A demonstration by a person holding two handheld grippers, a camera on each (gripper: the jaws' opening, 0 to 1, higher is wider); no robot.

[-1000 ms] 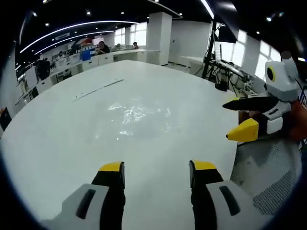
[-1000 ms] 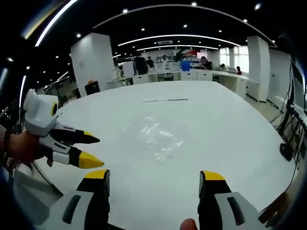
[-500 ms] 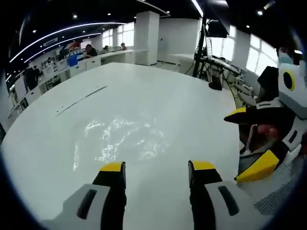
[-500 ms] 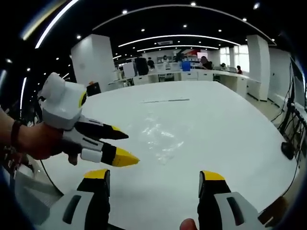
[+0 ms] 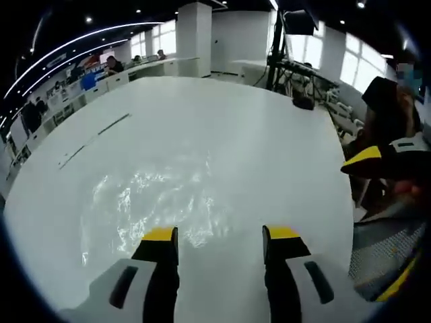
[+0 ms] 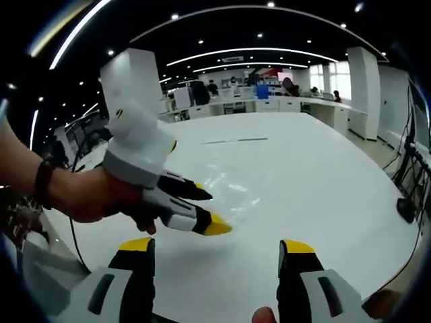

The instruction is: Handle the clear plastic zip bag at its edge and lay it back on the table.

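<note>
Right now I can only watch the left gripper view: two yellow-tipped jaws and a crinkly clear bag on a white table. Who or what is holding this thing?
Observer: In the right gripper view, a person's hand grips the left gripper. There is a dark wristband on that wrist.
Operator: How close is it to the bag?
Observer: From that side, its yellow tip overlaps the near edge of the clear plastic zip bag. I cannot tell whether it touches.
Operator: What is the other gripper doing?
Observer: The right gripper hangs over the table short of the bag, with its jaws wide apart and nothing between them.
</note>
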